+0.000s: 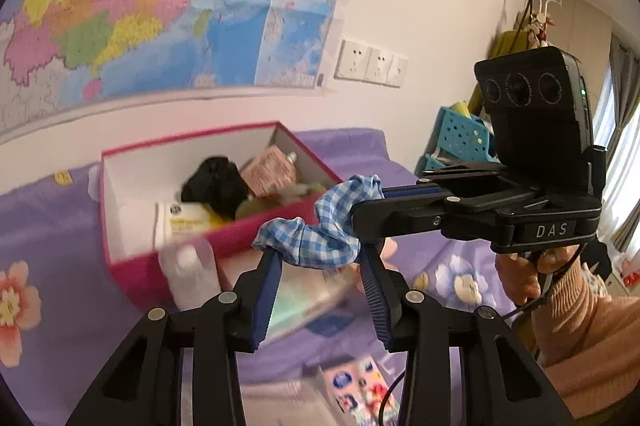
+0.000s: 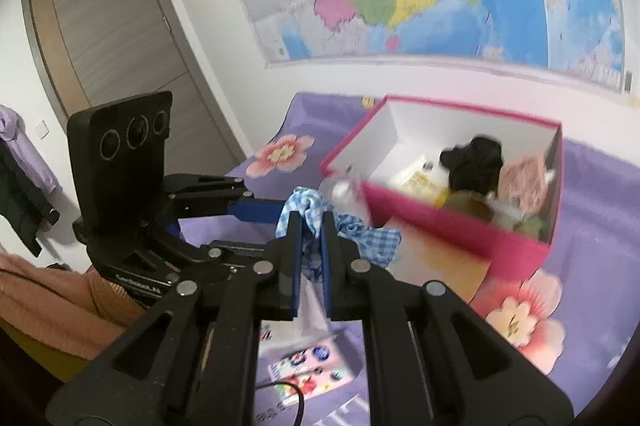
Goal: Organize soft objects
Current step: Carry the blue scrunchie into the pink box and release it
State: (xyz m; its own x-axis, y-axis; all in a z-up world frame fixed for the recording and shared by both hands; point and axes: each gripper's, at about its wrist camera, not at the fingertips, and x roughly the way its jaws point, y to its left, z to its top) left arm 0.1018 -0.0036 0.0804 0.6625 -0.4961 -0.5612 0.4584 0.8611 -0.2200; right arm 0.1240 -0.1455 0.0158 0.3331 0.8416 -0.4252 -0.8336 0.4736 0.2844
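A blue-and-white checked scrunchie (image 1: 320, 230) hangs in the air above the purple bed. My right gripper (image 2: 311, 222) is shut on the scrunchie (image 2: 352, 232); in the left wrist view it (image 1: 360, 208) reaches in from the right. My left gripper (image 1: 320, 258) is open, its fingers spread just under the scrunchie, which drapes over them. In the right wrist view it (image 2: 280, 206) comes from the left and touches the cloth. Behind stands a pink box (image 1: 120, 266) holding a black soft item (image 1: 218, 184) and a pinkish knit item (image 1: 270, 172).
A clear bottle (image 1: 192, 276) leans by the box's front. A shiny packet (image 1: 304, 296) and a cartoon tissue pack (image 2: 312, 366) lie on the flowered purple sheet (image 1: 52, 226). Blue baskets (image 1: 460, 134) stand at the right. A map covers the wall.
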